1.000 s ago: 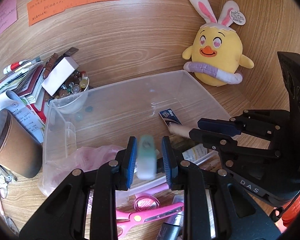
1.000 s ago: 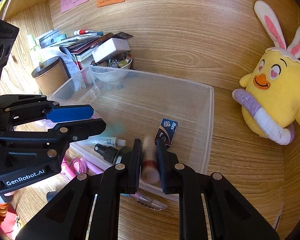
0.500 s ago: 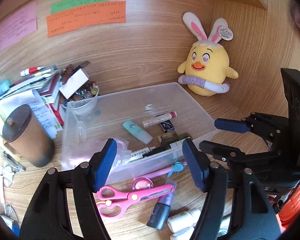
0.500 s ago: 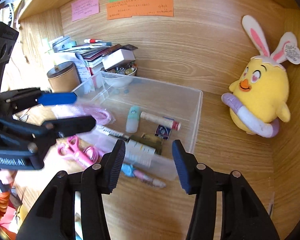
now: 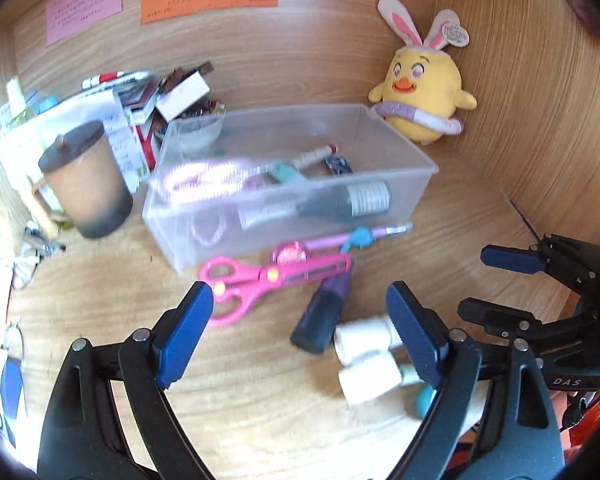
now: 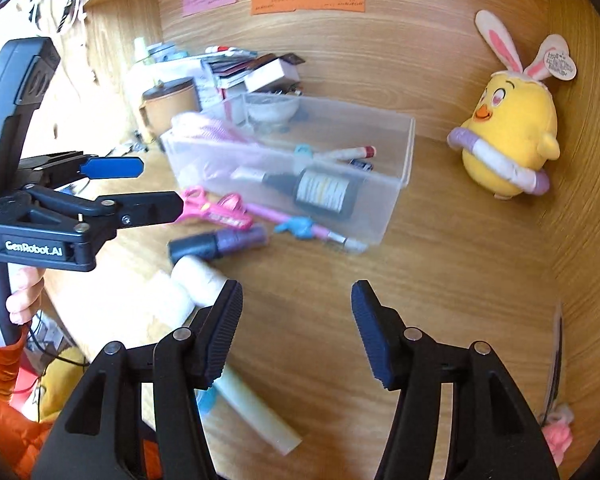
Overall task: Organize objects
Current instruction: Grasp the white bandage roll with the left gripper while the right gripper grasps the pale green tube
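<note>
Fingers of my left gripper (image 5: 300,332) and right gripper (image 6: 296,330) opening, nothing between, one clear box (image 5: 416,184) holding a dark bottle (image 5: 340,200), two white bottles (image 5: 366,338) on my desk (image 5: 260,400)

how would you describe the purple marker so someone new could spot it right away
Find the clear plastic bin in the middle of the wooden desk. Just in front of it lie pink scissors, and the purple marker lies beside their blades. It is the stubby one with a black cap, darker than the white bottles next to it.
</note>
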### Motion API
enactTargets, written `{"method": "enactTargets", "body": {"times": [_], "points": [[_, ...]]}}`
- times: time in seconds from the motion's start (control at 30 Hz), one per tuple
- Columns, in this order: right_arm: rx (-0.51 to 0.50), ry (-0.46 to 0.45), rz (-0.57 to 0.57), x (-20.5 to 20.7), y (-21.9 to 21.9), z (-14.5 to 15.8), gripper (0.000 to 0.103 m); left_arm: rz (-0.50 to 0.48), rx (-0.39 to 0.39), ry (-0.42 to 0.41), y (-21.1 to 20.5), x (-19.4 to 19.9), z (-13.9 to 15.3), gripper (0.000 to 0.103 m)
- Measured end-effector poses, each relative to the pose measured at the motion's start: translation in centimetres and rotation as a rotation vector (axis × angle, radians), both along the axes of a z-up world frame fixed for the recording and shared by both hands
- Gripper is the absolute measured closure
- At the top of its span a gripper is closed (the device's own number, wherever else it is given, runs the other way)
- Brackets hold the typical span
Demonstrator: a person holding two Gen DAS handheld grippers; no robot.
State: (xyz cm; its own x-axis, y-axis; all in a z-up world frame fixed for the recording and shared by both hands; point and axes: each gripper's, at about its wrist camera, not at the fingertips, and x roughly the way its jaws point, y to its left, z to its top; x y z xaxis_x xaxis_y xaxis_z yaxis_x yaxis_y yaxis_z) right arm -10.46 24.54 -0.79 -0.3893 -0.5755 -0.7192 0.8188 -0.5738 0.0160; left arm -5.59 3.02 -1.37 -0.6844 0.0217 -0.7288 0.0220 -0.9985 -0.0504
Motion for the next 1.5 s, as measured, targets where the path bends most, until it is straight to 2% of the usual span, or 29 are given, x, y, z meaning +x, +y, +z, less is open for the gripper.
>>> {"method": "enactTargets", "body": {"times": [0.23,0.43,0.5,0.57,0.7,0.77,0.87,0.93,1.0,1.2,1.5], "points": [[0.055,-0.054,0.05,1.5,1.1,-2.5,0.05,0.01,0.048,-0.073,0.4,2.6,-2.5,0.014],[0.064,-0.082,0.097,1.9,1.4,-3.2,0.052,0.01,0.1,-0.088,1.7,2.7,-3.6,0.014],[0.07,-0.083,0.114,2.1,1.2,-3.4,0.064,0.013,0.104,-0.09,2.1,2.5,-3.8,0.014],[0.072,-0.087,0.125,2.2,1.1,-3.6,0.071,0.016,0.105,-0.09,2.4,2.3,-4.0,0.016],[0.079,-0.076,0.108,2.0,1.4,-3.9,0.082,0.021,0.11,-0.101,2.8,1.9,-4.4,0.033],[0.079,-0.087,0.09,1.6,2.1,-3.9,0.086,0.022,0.114,-0.105,3.0,1.8,-4.6,0.037],[0.085,-0.092,0.063,1.1,3.1,-3.9,0.088,0.018,0.117,-0.116,3.0,1.9,-5.0,0.049],[0.086,-0.095,0.046,0.8,3.4,-3.8,0.088,0.015,0.121,-0.123,2.8,2.0,-5.3,0.061],[0.077,-0.104,0.037,0.3,3.6,-3.8,0.088,0.019,0.121,-0.124,2.5,2.1,-5.4,0.065],[0.045,-0.126,0.033,-0.3,2.5,-3.9,0.088,0.035,0.138,-0.102,2.0,2.4,-5.0,0.065],[0.011,-0.124,-0.003,-1.4,1.8,-3.4,0.089,0.026,0.119,-0.009,2.2,2.5,-2.3,0.065]]}}
